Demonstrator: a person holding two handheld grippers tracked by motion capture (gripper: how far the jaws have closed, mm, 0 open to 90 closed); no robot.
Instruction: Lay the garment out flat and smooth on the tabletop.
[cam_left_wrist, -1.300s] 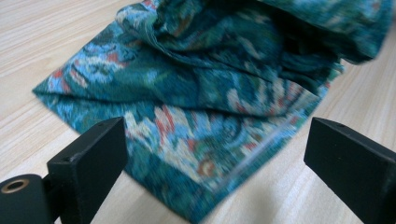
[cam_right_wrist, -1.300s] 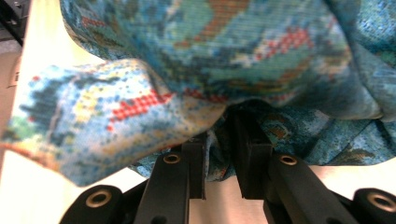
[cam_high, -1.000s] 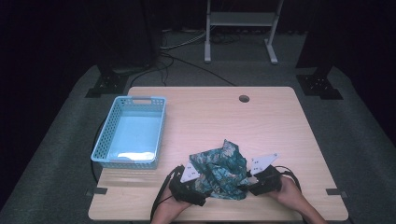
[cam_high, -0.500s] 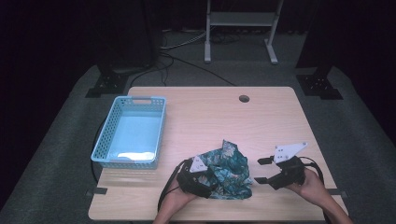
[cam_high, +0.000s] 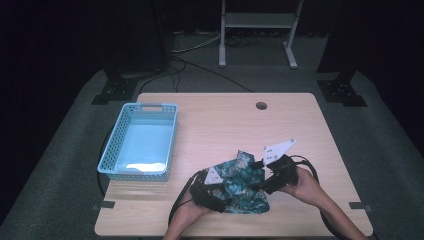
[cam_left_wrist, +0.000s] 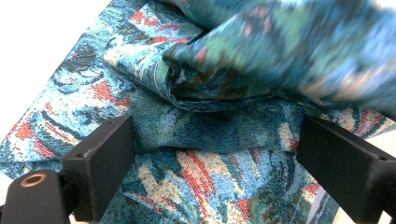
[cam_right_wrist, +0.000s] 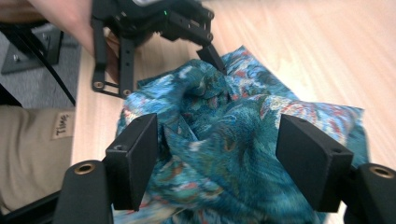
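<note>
Both jaws wide over patterned cloth (cam_high: 242, 182)

cloth (cam_high: 241, 182) lies right of basket (cam_high: 140, 142), between grippers.

The high view looks forward and down over the whole table (cam_high: 300, 125) from afar. Both gripper views sit close, sharing the patterned cloth (cam_high: 242, 182) at the lower centre.

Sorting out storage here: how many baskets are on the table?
1: the light blue perforated plastic basket stands on the left part of the wooden table, apart from the crumpled teal patterned cloth.
</note>
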